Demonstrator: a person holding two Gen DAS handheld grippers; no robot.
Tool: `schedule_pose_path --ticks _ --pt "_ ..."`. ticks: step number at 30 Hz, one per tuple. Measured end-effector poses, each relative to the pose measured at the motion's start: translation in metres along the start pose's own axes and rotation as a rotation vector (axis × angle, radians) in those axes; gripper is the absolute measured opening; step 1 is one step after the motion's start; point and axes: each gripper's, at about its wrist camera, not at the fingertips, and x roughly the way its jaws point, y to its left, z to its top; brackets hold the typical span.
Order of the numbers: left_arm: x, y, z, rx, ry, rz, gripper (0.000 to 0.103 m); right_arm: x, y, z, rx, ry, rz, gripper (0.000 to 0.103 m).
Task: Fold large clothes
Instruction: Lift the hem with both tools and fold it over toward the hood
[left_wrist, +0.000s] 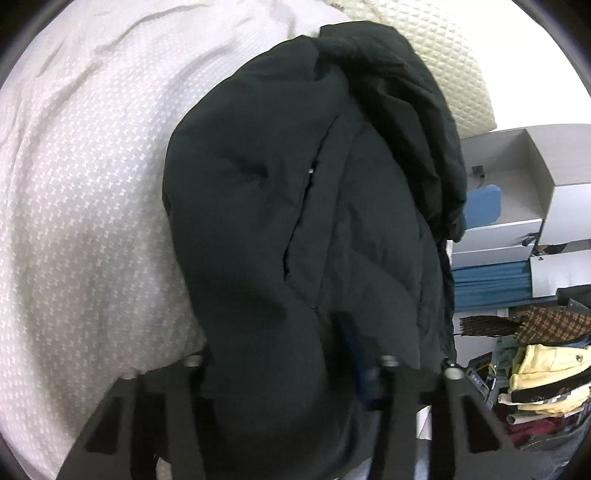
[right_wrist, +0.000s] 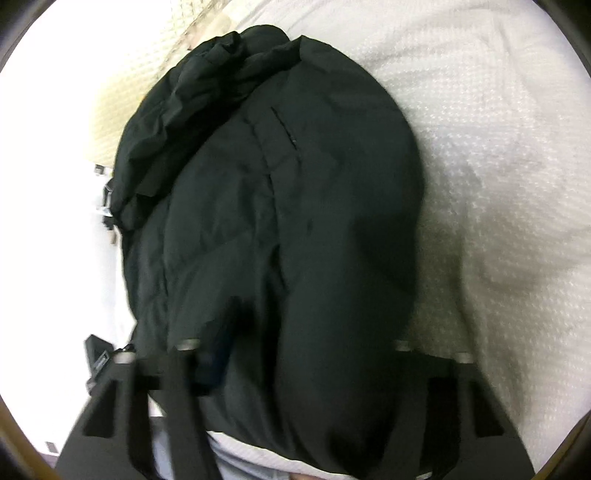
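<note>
A large black jacket (left_wrist: 295, 184) lies bunched lengthwise on a white textured bedcover (left_wrist: 92, 184), with its hood crumpled at the far end. My left gripper (left_wrist: 288, 373) has the jacket's near edge bulging up between its jaws; one blue-padded finger (left_wrist: 364, 373) presses the cloth and the other is hidden under it. In the right wrist view the same jacket (right_wrist: 277, 203) fills the middle, and my right gripper (right_wrist: 295, 354) is shut on its near hem. Its left finger (right_wrist: 221, 347) shows against the cloth; the other is covered.
A cream quilted pillow (left_wrist: 443, 55) lies beyond the jacket. Off the bed's right side stand open grey boxes (left_wrist: 517, 177), folded blue fabric (left_wrist: 491, 284) and a stack of folded clothes (left_wrist: 535, 387). The white bedcover (right_wrist: 498, 166) spreads right of the jacket.
</note>
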Motion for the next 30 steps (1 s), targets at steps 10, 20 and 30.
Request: schedule_pose_path --ticks 10,20,30 --pt "-0.038 -0.026 -0.009 0.071 -0.083 -0.072 0.011 -0.027 0.032 -0.005 -0.148 -0.12 0.038 0.01" --pt "-0.155 -0.049 -0.028 0.107 -0.192 -0.171 0.003 -0.11 0.059 -0.029 -0.205 -0.222 0.187 0.007" --pt "-0.267 -0.045 -0.07 0.158 -0.242 -0.244 0.002 -0.203 0.059 -0.073 -0.261 -0.3 0.352 0.007"
